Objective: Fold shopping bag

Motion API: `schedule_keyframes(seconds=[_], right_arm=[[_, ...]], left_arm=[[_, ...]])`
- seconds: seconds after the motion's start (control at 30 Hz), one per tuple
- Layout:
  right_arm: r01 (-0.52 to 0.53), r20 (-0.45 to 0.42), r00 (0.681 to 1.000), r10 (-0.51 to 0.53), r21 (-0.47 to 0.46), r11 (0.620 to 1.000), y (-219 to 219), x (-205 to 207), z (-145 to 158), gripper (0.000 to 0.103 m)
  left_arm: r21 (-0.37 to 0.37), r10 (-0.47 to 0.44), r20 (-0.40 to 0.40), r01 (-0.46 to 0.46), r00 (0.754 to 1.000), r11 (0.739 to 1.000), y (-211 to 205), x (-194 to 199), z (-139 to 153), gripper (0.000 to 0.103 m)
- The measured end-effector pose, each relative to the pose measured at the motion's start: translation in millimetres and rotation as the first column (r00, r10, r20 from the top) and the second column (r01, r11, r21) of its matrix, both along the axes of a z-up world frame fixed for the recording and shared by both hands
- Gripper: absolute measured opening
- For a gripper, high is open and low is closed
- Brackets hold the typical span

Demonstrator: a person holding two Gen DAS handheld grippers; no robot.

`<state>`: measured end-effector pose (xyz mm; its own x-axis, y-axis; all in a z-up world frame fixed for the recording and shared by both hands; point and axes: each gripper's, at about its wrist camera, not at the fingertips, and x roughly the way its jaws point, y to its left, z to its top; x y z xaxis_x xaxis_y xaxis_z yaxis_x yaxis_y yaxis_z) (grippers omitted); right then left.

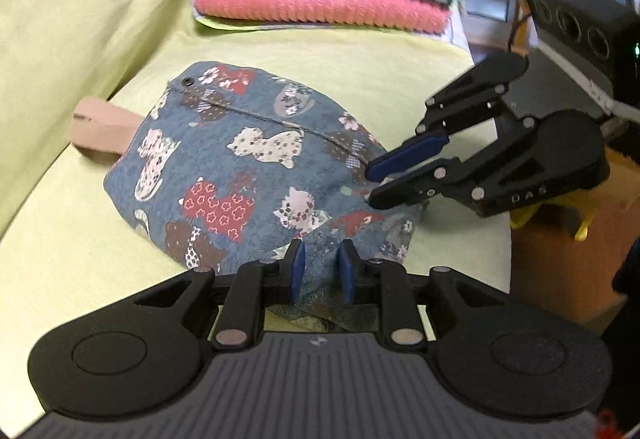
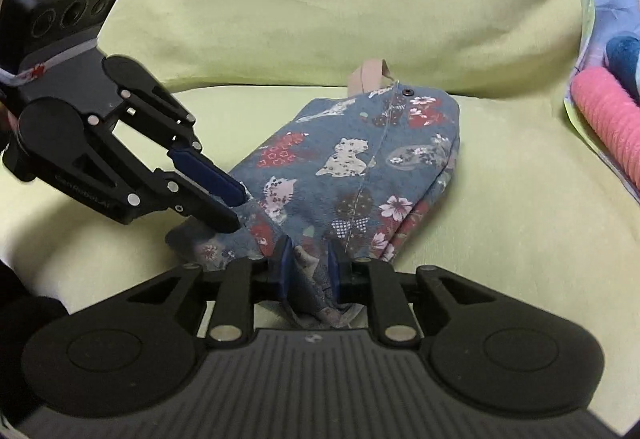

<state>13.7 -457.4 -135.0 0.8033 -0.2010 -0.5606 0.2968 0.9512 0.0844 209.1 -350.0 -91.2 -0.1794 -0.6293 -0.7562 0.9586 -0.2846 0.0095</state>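
Two black grippers with blue pads each pinch an edge of the blue cat-and-flower-print fabric shopping bag (image 1: 248, 175), which lies folded on the yellow-green covered sofa seat (image 1: 360, 55). The left gripper (image 1: 321, 271) is nearly closed on the near hem; the right gripper (image 2: 308, 267) likewise clamps cloth, apparently a neighbouring corner. A beige strap handle (image 1: 100, 131) pokes out behind.

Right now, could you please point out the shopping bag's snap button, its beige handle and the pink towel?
snap button (image 2: 407, 91), right wrist view, its centre.
beige handle (image 1: 105, 130), left wrist view, mid-strap.
pink towel (image 1: 320, 2), left wrist view, front face.
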Motion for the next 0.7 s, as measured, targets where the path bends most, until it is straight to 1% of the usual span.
schedule_keyframes(seconds=[0.1,0.17,0.23,0.33,0.37,0.43,0.53,0.63,0.67,0.7], right_arm=[[0.013,0.004,1.0,-0.013,0.014,1.0,0.2,1.1,1.4,0.014],[0.021,-0.002,1.0,-0.021,0.013,1.0,1.5,2.9,3.0,0.015],[0.025,-0.013,1.0,-0.025,0.002,1.0,4.1,7.1,1.0,0.015],[0.028,-0.025,0.999,-0.029,-0.021,0.999,9.6,9.9,0.6,0.015],[0.029,-0.028,0.999,-0.03,-0.028,0.999,11.5,10.5,1.0,0.015],[0.033,-0.026,0.999,-0.033,-0.03,0.999,13.3,10.5,0.9,0.015],[0.036,-0.023,0.999,-0.036,-0.027,0.999,13.3,9.0,0.9,0.015],[0.04,-0.023,0.999,-0.041,-0.034,0.999,14.0,8.8,0.0,0.016],[0.042,-0.022,0.999,-0.043,-0.038,0.998,15.0,8.4,-0.3,0.016],[0.044,-0.021,0.999,-0.045,-0.039,0.998,15.8,8.2,-0.6,0.016]], left_arm=[[-0.026,0.033,-0.011,-0.033,0.999,0.999,5.4,-0.1,3.5,0.028],[-0.026,0.063,-0.015,-0.063,0.998,0.998,6.8,-0.4,3.6,0.028],[-0.024,0.086,-0.027,-0.087,0.996,0.996,4.5,1.1,-0.1,0.029],[-0.028,0.12,-0.072,-0.122,0.99,0.992,2.5,6.6,-4.0,0.03],[-0.027,0.129,-0.075,-0.132,0.989,0.991,2.3,6.5,-3.6,0.03],[-0.035,0.127,-0.022,-0.128,0.992,0.991,2.8,-3.5,1.9,0.03],[-0.086,0.105,0.049,-0.1,0.993,0.991,10.9,-17.4,18.9,0.027],[-0.148,0.077,0.082,-0.064,0.994,0.987,24.1,-23.1,39.0,0.026],[-0.15,0.063,0.104,-0.047,0.993,0.988,26.5,-24.9,42.4,0.022],[-0.136,0.044,0.131,-0.027,0.99,0.99,26.3,-26.9,42.5,0.02]])
